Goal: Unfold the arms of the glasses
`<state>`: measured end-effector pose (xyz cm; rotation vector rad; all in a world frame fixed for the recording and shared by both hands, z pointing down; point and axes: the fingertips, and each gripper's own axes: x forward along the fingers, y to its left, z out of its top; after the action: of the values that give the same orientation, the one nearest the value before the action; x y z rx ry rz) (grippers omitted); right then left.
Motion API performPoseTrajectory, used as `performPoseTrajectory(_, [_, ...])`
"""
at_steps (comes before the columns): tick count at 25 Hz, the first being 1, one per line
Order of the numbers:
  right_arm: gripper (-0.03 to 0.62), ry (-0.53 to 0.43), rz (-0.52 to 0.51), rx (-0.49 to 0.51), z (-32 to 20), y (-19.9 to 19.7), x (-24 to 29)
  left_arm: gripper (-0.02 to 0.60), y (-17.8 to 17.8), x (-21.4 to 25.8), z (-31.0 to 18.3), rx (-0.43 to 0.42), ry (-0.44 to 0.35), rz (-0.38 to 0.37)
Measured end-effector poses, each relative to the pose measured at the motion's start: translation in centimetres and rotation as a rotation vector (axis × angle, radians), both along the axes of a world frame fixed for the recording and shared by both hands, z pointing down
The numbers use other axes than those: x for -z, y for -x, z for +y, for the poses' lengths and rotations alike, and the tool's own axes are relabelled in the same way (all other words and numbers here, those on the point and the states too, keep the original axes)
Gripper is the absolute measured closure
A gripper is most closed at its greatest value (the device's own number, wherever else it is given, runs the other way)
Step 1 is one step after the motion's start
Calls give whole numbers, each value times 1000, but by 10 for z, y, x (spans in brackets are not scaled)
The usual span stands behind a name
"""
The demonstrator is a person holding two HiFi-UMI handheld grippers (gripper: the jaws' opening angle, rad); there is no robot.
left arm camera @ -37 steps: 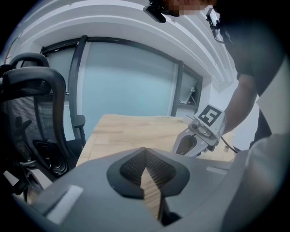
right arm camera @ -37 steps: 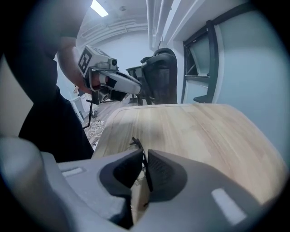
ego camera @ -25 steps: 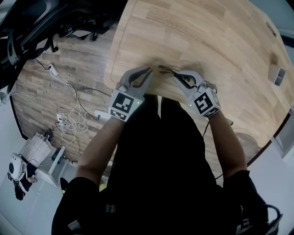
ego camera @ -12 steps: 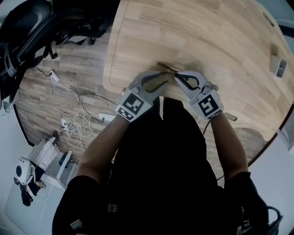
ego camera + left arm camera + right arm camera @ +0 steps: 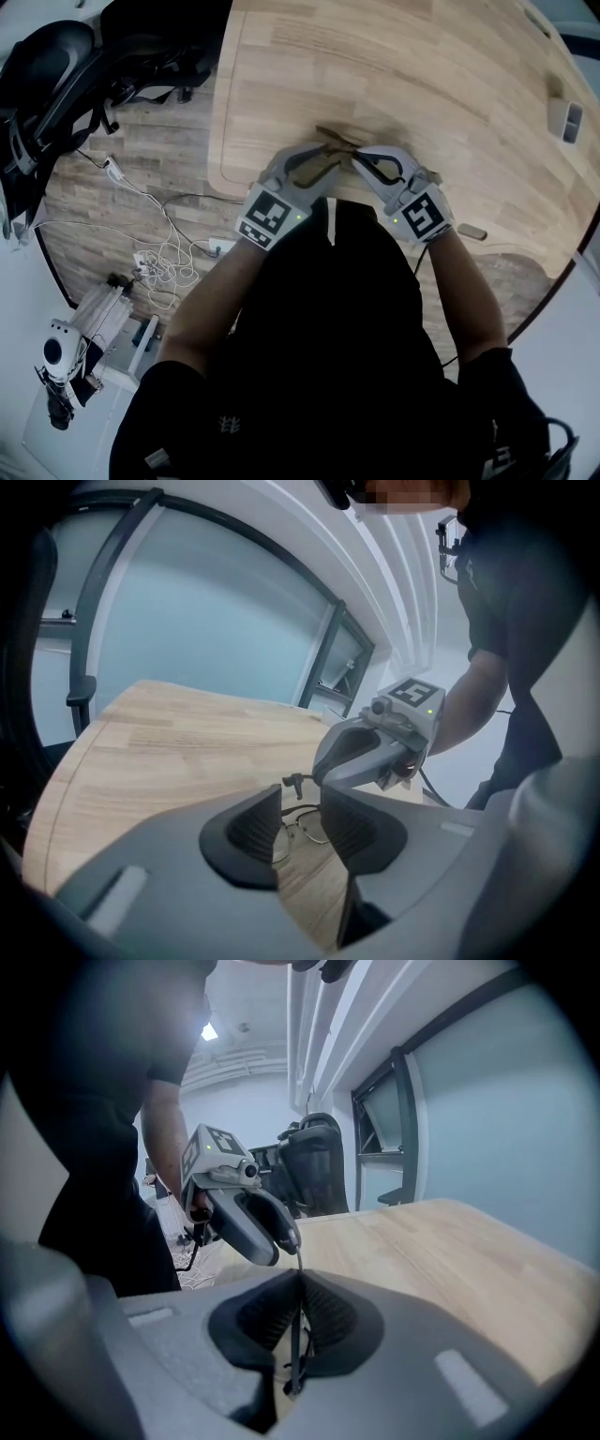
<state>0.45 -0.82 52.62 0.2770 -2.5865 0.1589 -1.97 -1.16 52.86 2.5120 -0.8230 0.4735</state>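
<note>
Glasses (image 5: 336, 141): on the table (image 5: 422, 66), near its front edge, between both grippers.
Right gripper (image 5: 298, 1283): pressed together, pinching one thin arm (image 5: 295, 1335).
Left gripper (image 5: 300, 801): jaws just opened wide, gripping nothing.
Progress: seemingly partway; the other arm's state is unclear.

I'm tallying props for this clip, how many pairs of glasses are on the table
1. The glasses are at the table's near edge, one arm clamped in the right gripper. The person's body hides some of that edge, so others could be hidden.
</note>
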Motion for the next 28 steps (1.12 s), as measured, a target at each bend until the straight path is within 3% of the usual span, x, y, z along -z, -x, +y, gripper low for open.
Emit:
performPoseTrajectory(8, [577,5,-22,-23,2,1,-1,440,-6,16,-2,4,-12,53])
performPoseTrajectory(16, [513,8,2,-17,20,-23,2,442,-23,36,16,-40,-25,60])
performPoseTrajectory(23, [500,33,127,-93,29,-63,-17,442,-50,59,25,-87,-53,65])
performPoseTrajectory(28, [488,27,142,-128,36,-74,-15,443,-74,68,36,-139,-51,62])
